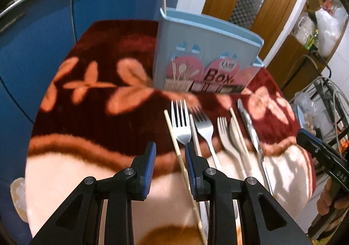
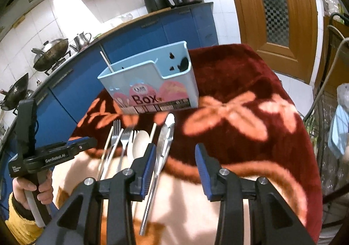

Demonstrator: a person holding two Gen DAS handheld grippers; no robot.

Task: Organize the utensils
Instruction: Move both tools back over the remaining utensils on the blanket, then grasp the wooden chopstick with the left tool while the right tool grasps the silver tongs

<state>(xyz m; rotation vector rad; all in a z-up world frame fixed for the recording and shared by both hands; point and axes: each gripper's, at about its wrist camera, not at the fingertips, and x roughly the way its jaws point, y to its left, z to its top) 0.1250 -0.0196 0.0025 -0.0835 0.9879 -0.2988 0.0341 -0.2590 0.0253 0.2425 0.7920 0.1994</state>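
Item: utensil row, laid on the red floral blanket (image 2: 250,83) in front of the pale blue utensil box (image 2: 152,83). The box stands upright at the far side, open top, one stick already leaning inside it.

Contents of the row, left to right in my left wrist view: a wooden chopstick (image 1: 178,153), a steel fork (image 1: 181,123), a second steel fork (image 1: 204,127), a beige fork (image 1: 223,131), a beige spoon (image 1: 234,133) with another chopstick across it, and steel food tongs (image 1: 250,129) at the right end.

Orientation: every piece lies with its long axis running from me toward the box, working ends far, handles near.

Left gripper (image 1: 170,157): jaws parted, holding nothing. The leftmost chopstick runs up between its fingers, close to the right finger; whether it touches I cannot tell.

Right gripper (image 2: 175,157): jaws spread wide, empty. The food tongs' handle passes just inside its left finger, so this hand is the nearer one for them.

Judgement: my left hand is better placed for the chopstick; a grip across its axis, then a lift forward to the box.
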